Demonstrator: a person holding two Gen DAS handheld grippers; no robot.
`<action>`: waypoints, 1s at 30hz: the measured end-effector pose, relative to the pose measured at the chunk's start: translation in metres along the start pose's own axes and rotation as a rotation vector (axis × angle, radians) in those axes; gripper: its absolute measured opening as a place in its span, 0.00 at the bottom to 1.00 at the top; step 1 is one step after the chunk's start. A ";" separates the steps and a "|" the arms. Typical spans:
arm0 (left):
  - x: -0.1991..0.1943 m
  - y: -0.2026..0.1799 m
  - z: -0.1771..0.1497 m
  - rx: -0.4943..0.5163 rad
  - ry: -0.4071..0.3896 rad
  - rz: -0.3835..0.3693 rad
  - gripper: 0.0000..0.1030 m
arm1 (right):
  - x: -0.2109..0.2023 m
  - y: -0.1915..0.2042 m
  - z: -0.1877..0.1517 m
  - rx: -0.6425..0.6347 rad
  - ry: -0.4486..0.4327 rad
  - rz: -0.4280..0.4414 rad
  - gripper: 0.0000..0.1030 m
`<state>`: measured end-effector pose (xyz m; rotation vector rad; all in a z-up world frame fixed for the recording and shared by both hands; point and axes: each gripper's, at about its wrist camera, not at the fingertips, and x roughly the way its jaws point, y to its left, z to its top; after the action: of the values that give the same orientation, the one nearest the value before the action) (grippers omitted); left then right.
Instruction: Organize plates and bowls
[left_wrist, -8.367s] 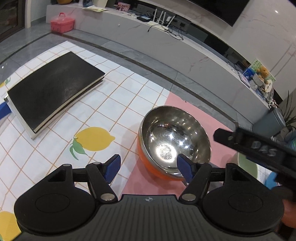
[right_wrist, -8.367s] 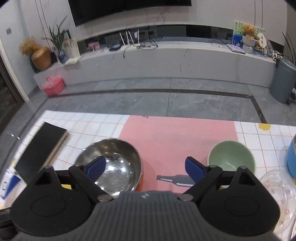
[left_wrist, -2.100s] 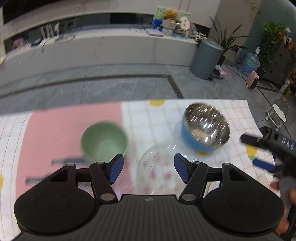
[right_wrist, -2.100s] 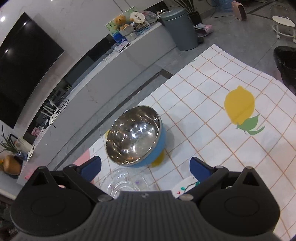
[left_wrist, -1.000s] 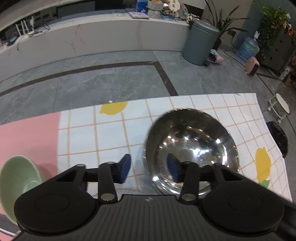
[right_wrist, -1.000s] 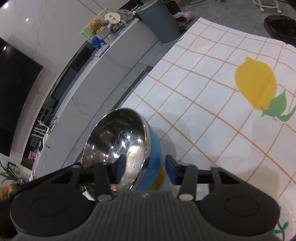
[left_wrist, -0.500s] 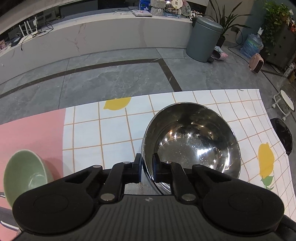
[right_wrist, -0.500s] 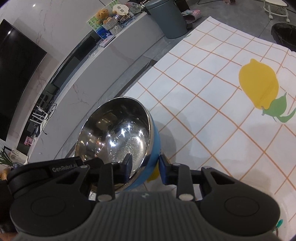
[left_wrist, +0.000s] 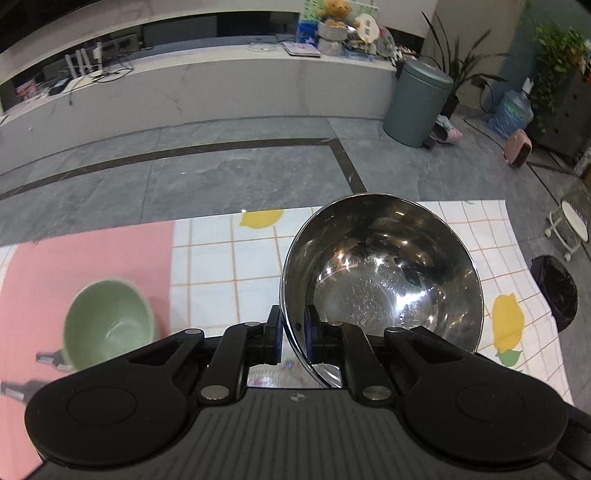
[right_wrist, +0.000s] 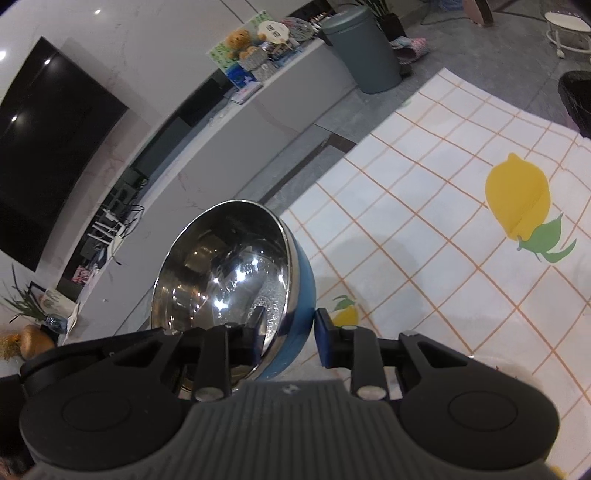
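Observation:
A steel bowl (left_wrist: 388, 280) with a blue outside (right_wrist: 303, 295) hangs tilted above the lemon-print tablecloth (left_wrist: 229, 266). My left gripper (left_wrist: 291, 334) is shut on its near rim, one pad inside and one outside. In the right wrist view my right gripper (right_wrist: 290, 332) straddles the bowl's wall, its jaws closing. One finger is inside the steel basin, and the blue pad (right_wrist: 323, 343) lies against the blue outside. A green bowl (left_wrist: 107, 325) stands on the pink part of the cloth, left of the left gripper.
A clear patterned plate (left_wrist: 267, 373) shows faintly under the left gripper. Beyond the cloth's far edge lies grey tiled floor with a grey bin (left_wrist: 417, 103) and a long white counter (left_wrist: 221, 85). A black basket (left_wrist: 554, 295) stands off the cloth's right edge.
Both grippers have closed onto the steel bowl's rim from opposite sides. The bowl has come up off the cloth with them and tilted.

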<state>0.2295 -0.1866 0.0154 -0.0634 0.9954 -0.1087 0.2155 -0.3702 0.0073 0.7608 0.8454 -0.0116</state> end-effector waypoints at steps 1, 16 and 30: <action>-0.006 0.002 -0.003 -0.008 -0.007 0.003 0.12 | -0.005 0.003 -0.002 -0.005 -0.001 0.007 0.25; -0.092 0.031 -0.049 -0.110 -0.092 0.047 0.13 | -0.085 0.042 -0.040 -0.137 -0.006 0.095 0.24; -0.149 0.052 -0.105 -0.166 -0.168 0.064 0.14 | -0.140 0.062 -0.100 -0.295 -0.001 0.135 0.24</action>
<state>0.0642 -0.1171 0.0775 -0.1896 0.8359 0.0375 0.0713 -0.3023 0.0973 0.5381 0.7727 0.2282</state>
